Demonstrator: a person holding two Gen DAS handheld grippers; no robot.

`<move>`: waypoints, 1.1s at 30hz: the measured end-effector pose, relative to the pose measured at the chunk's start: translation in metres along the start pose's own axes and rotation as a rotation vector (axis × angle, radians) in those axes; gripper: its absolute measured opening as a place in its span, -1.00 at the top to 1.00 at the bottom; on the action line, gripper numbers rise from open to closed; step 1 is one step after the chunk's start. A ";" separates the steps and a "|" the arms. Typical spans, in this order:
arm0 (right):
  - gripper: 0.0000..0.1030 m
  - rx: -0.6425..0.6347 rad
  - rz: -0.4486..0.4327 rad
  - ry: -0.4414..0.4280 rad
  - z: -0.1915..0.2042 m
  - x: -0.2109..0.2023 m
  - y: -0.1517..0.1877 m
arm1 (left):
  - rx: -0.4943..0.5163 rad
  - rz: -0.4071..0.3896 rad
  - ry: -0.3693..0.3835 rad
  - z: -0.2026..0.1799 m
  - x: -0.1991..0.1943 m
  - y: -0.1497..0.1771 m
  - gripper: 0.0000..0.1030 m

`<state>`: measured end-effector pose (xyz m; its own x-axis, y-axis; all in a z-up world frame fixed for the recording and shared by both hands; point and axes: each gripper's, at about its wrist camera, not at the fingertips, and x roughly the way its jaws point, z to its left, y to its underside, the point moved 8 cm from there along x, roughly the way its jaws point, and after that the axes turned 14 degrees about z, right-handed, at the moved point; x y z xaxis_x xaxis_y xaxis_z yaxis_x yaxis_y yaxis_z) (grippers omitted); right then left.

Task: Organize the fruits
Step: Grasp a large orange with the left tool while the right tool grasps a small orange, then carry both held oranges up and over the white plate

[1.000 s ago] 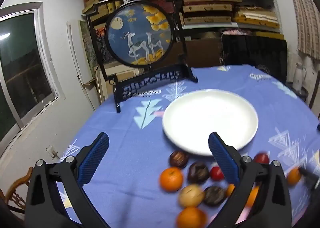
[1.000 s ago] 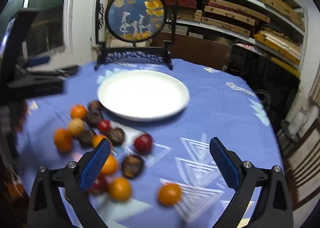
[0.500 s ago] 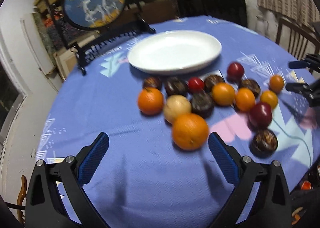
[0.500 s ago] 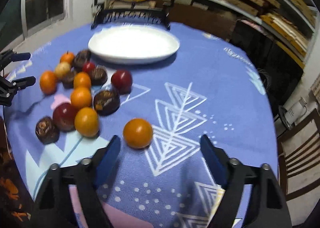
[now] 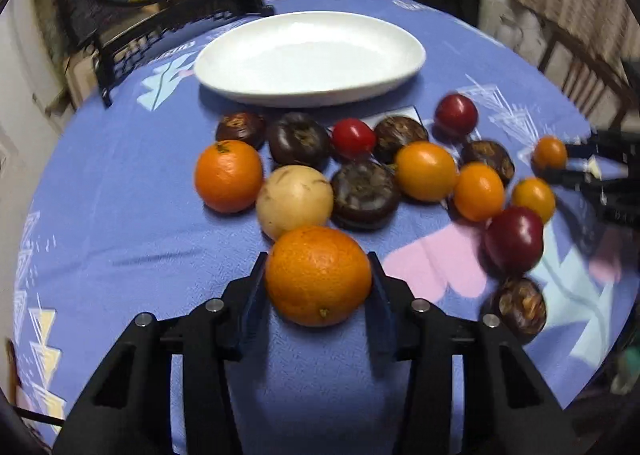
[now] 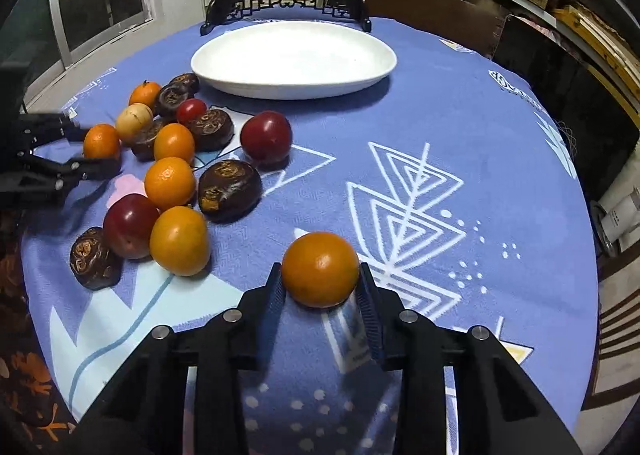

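Left wrist view: a large orange [image 5: 318, 275] is pinched between the pads of the left gripper [image 5: 318, 287], on the blue tablecloth [image 5: 120, 239]. In the right wrist view a small orange fruit [image 6: 320, 269] is clamped by the right gripper [image 6: 320, 291]. Each should be lifted straight before being carried to the white plate [image 5: 400, 75] ahead, so that the fruit beyond the fingertips is not knocked.

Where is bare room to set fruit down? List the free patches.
The white plate holds nothing. Bare cloth lies right of the lone orange in the right gripper, out to the table edge. The left half, from the plate to the near edge, is crowded with the fruit cluster.
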<state>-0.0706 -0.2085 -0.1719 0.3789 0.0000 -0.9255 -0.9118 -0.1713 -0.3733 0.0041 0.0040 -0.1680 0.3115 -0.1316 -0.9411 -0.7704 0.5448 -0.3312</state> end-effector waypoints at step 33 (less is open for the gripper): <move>0.29 0.095 -0.257 -0.176 -0.008 -0.020 -0.200 | -0.188 -0.207 -0.153 0.037 -0.024 -0.184 0.11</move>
<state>0.1054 -0.1817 -0.0782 0.5730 0.2031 -0.7940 -0.8036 -0.0511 -0.5930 0.1591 -0.0621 -0.0816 0.5418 -0.0899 -0.8357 -0.7664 0.3553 -0.5352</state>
